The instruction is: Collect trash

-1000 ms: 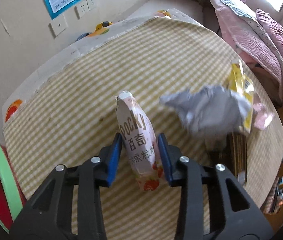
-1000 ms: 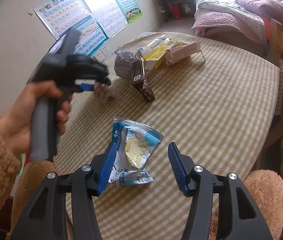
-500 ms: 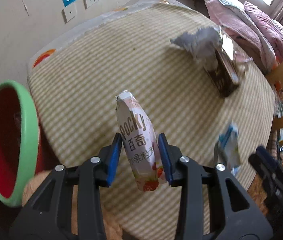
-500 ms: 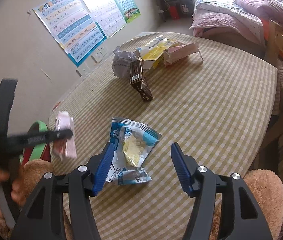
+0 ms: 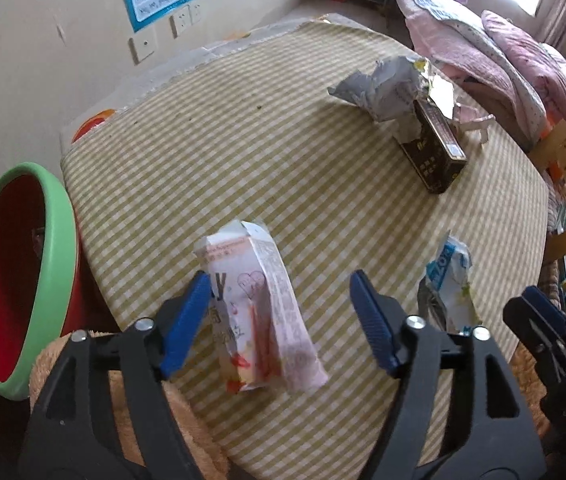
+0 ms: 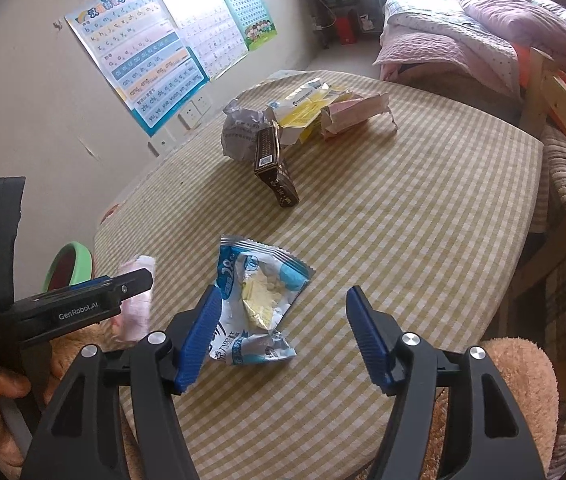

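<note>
A pink Pocky box [image 5: 259,312] hangs tilted between the fingers of my left gripper [image 5: 279,292], over the near edge of the checked table [image 5: 283,160]. The jaws are opening: the right pad stands well clear of the box, and the left pad is beside it. The red bin with a green rim [image 5: 55,240] stands on the floor to the left. My right gripper [image 6: 283,300] hovers over a blue and white snack wrapper [image 6: 259,280] lying on the cloth. Its jaws are opening too, wide of the wrapper on the right side.
A dark box [image 5: 435,152] and crumpled grey paper [image 5: 387,88] lie further back on the table, with a yellow wrapper [image 6: 307,108] and a pink carton [image 6: 351,114] behind them. A wooden chair [image 6: 563,120] stands at the right edge, with a bed beyond. A furry sleeve shows below.
The left gripper carried the Pocky box left to the table's near edge by the bin, then spread its jaws, and the box tipped loose. The right gripper stayed put and widened slightly.
</note>
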